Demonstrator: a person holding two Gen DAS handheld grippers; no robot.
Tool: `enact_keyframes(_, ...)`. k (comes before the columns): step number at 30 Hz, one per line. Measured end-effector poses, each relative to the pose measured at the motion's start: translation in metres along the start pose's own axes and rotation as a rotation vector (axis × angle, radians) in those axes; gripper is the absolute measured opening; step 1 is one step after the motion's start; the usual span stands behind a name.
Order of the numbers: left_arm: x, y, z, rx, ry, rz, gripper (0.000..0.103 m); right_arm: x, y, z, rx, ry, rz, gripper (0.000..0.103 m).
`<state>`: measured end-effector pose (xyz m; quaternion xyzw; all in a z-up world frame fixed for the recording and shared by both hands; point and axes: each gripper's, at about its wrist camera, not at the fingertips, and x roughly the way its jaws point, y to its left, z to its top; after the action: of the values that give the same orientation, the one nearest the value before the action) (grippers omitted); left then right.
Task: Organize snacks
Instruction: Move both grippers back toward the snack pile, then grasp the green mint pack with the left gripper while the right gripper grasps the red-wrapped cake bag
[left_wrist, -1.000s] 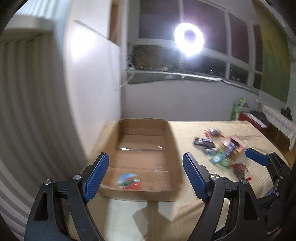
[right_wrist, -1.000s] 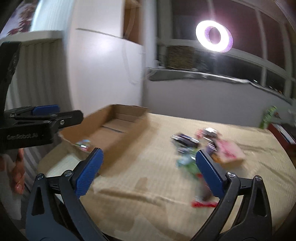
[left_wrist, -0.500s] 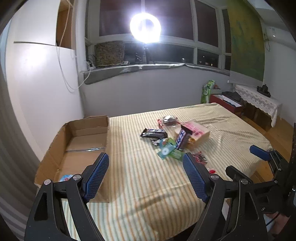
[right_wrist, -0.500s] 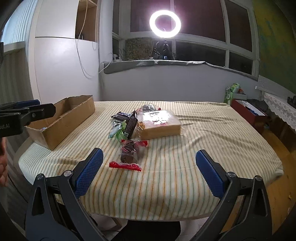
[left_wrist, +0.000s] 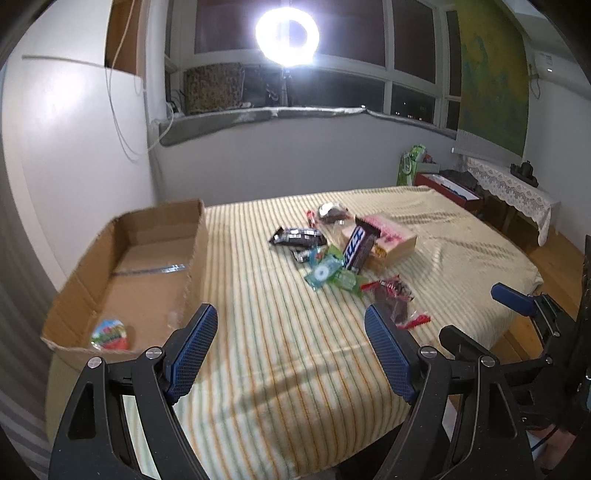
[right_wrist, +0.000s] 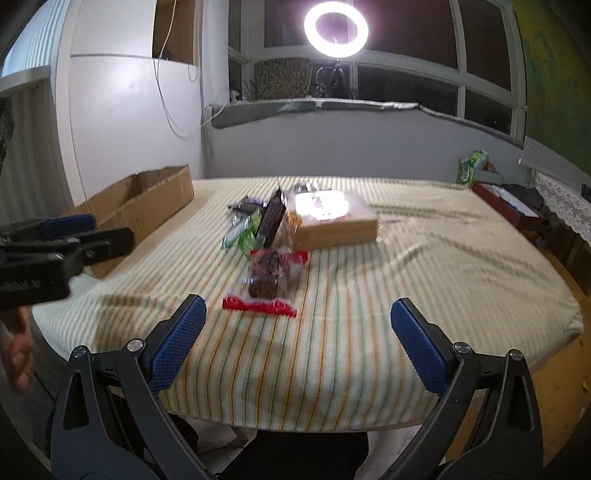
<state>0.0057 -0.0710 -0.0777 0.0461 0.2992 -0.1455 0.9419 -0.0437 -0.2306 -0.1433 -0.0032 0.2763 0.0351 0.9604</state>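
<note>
A pile of snacks (left_wrist: 343, 251) lies mid-table on the striped cloth: a dark candy bar (left_wrist: 356, 245), green packets (left_wrist: 325, 271), a boxed cake (left_wrist: 391, 242) and a red-edged clear packet (left_wrist: 395, 295). The pile also shows in the right wrist view (right_wrist: 291, 225). An open cardboard box (left_wrist: 147, 258) stands at the table's left with one round red-green snack (left_wrist: 110, 334) inside. My left gripper (left_wrist: 291, 350) is open and empty over the near table edge. My right gripper (right_wrist: 295, 339) is open and empty, just short of the red-edged packet (right_wrist: 266, 284).
The table (right_wrist: 424, 258) has a striped cloth and drops off at the near and right edges. A white wall and cabinet stand behind the box. A ring light (left_wrist: 286, 31) glares at the window. A low side table (left_wrist: 509, 188) with lace stands at the right.
Both grippers have swung from the box toward the snack pile and come closer to the table. Both stay open and empty.
</note>
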Motion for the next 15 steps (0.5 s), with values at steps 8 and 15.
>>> enact_keyframes(8,0.047,0.001,-0.043,-0.055,0.095,-0.031,0.082,0.022,0.003,-0.018,0.004,0.065,0.026,0.102)
enact_keyframes(15,0.062,0.009,-0.023,-0.103,0.106,-0.064,0.082,0.043,0.002,0.003,-0.002,0.058,0.045,0.102)
